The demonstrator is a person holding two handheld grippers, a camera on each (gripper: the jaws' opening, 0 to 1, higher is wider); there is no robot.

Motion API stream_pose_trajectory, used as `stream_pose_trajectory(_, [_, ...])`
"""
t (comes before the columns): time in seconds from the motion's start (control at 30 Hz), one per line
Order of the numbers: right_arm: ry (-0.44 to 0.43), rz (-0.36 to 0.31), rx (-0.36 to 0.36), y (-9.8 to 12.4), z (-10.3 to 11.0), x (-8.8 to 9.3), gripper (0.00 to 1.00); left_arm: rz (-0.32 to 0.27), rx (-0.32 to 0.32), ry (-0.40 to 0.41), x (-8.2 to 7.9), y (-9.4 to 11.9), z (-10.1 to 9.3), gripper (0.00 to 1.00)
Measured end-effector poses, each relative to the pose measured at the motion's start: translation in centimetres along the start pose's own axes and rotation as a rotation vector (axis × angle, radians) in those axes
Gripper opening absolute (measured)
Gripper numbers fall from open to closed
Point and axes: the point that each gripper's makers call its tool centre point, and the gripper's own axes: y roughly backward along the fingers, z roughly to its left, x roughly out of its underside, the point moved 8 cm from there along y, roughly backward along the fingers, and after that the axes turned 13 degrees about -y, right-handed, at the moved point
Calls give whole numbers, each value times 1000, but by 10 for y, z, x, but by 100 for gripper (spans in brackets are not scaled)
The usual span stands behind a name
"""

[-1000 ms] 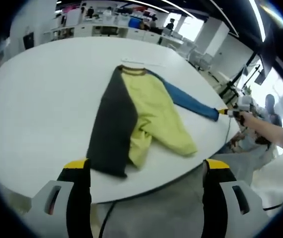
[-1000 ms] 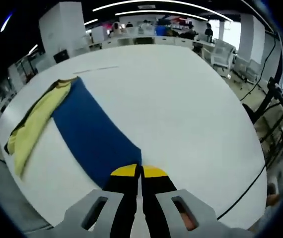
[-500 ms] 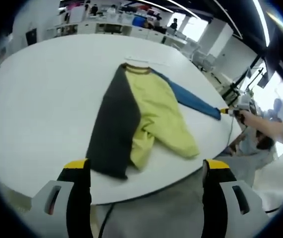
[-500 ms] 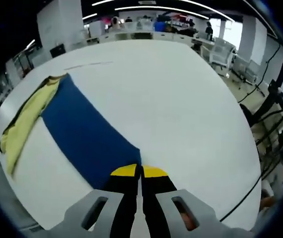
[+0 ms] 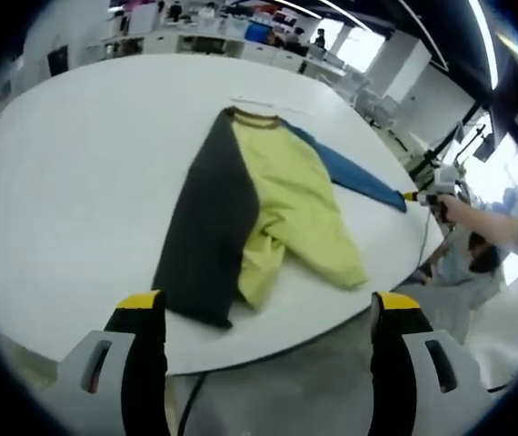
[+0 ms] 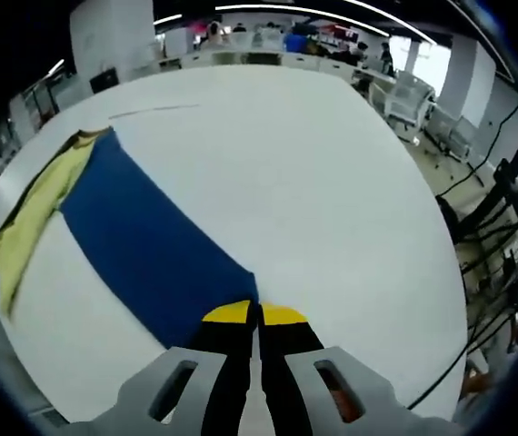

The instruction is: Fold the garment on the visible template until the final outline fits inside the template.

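One garment, black, yellow and blue, flat on white round table. Left gripper view: left gripper held at near table edge, jaws spread wide, nothing between; blue sleeve stretched right. Right gripper view: right gripper clenched on blue sleeve cuff; yellow body far left.

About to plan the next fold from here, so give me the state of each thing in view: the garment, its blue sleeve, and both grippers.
garment: flat on the white table, dark side folded over the yellow body.
blue sleeve: stretched out straight, its end pinched.
right gripper: shut on the blue sleeve's end.
left gripper: open, holding nothing, at the table's near edge.
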Motion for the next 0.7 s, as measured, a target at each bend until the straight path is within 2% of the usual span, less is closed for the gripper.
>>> stream_pose_trajectory(0.43, [17, 13, 13, -12, -11, -8, 2, 31, 2, -2, 1, -7, 3, 91])
stream_pose_trajectory(0.7, [28, 11, 21, -17, -18, -16, 2, 29, 4, 2, -5, -11, 3, 91])
